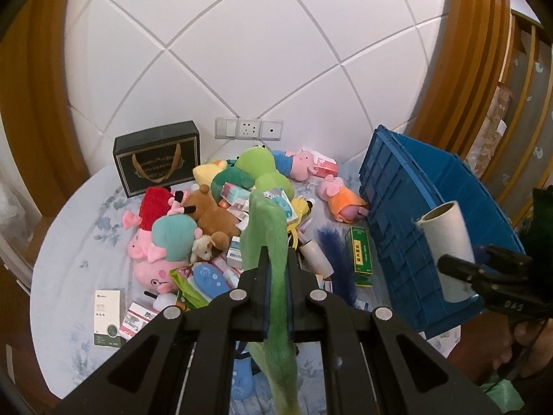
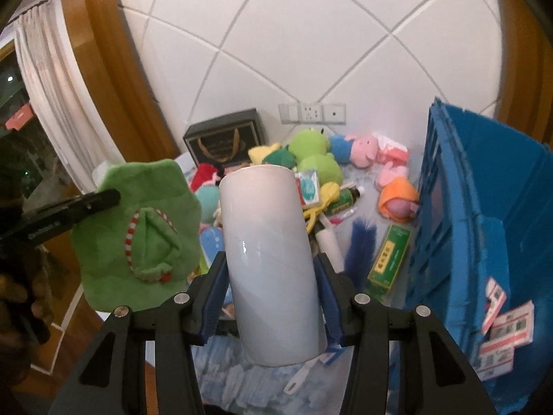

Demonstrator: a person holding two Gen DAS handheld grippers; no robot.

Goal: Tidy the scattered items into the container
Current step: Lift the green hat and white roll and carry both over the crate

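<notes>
The left claw (image 1: 276,269) is clenching a flat green plush piece (image 1: 273,242), seen edge-on from its own camera, where the cloth is blocking much of the pile behind; the right wrist view is showing its broad face (image 2: 138,238), with red-and-white trim. The right claw (image 2: 273,297) is grasping a white roll (image 2: 269,259) between its blue pads, and the roll is covering the middle of that view, its lower end running out between the fingers. The blue crate (image 1: 408,214) is standing at the right on the flowered sheet (image 1: 69,242), its far side cut off by the picture's edge; a few small packets (image 2: 504,332) are lying inside, their print too blurred to read. Plush toys (image 1: 193,221) and boxes are lying heaped beside the crate, many overlapping. A black gift box (image 1: 157,169) is leaning against the tiled wall.
</notes>
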